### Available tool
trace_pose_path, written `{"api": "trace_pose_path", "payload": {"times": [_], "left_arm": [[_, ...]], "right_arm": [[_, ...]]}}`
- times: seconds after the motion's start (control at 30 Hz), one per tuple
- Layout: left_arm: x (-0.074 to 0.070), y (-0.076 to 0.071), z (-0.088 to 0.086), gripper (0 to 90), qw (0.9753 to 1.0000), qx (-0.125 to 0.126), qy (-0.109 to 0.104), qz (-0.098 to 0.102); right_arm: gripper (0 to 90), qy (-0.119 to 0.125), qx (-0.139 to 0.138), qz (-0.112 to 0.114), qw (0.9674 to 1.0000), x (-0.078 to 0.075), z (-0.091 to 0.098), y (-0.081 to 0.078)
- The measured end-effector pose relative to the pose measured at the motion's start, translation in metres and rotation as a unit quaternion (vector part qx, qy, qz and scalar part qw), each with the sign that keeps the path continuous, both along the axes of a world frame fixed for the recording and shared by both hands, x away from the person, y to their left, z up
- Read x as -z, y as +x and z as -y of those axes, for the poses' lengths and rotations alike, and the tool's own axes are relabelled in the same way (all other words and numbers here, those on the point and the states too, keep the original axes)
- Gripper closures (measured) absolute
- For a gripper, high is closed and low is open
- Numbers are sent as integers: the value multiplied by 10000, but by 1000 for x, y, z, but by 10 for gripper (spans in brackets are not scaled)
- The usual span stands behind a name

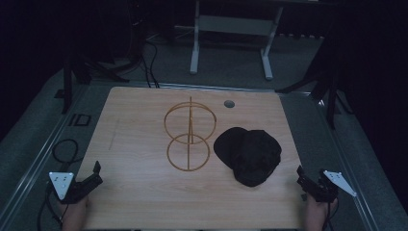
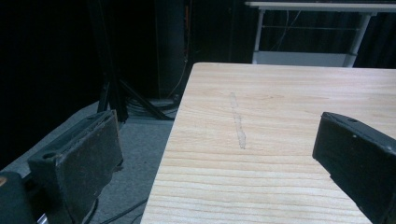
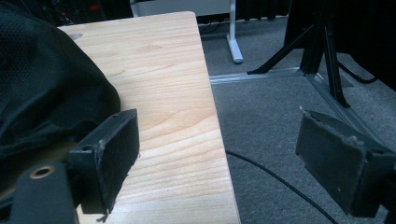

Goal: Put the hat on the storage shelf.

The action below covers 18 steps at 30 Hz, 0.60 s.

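Dim room, pale wooden table (image 1: 139, 192), black cap (image 1: 250, 155) beside wire stand (image 1: 189, 135), left hand-held gripper (image 1: 96, 169) and right hand-held gripper (image 1: 300, 174) both agape.

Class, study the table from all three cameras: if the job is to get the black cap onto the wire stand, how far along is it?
Nothing looks done: the black cap lies flat on the table, beside the wire stand, which is bare. Nothing is in hand: the left claw and right claw sit open at the near corners, empty. Probably left: grasping the cap, lifting it and setting it on the stand.
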<state>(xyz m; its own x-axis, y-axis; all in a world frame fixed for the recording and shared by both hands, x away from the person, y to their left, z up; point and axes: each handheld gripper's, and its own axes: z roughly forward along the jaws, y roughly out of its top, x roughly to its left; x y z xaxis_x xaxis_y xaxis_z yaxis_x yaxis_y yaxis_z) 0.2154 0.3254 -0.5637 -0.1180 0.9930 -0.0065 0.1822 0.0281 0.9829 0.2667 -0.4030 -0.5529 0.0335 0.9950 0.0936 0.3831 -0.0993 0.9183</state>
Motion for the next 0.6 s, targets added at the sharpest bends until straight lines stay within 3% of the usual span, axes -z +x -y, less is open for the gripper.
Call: {"api": "trace_pose_path", "payload": {"times": [0.17, 0.37, 0.43, 0.6], "left_arm": [[0, 0, 0, 18, 10000, 1, -12, -7], [0, 0, 0, 18, 10000, -31, -29, -21], [0, 0, -1, 18, 10000, -43, -36, -35], [0, 0, 0, 18, 10000, -57, -23, -40]], "right_arm": [[131, -59, -22, -26, 10000, 0, -1, 0], [131, 99, -123, -134, 9998, -2, 4, 2], [131, 278, -247, -123, 9992, -5, 8, 2], [130, 423, -706, -144, 9965, -21, 14, 6]]}}
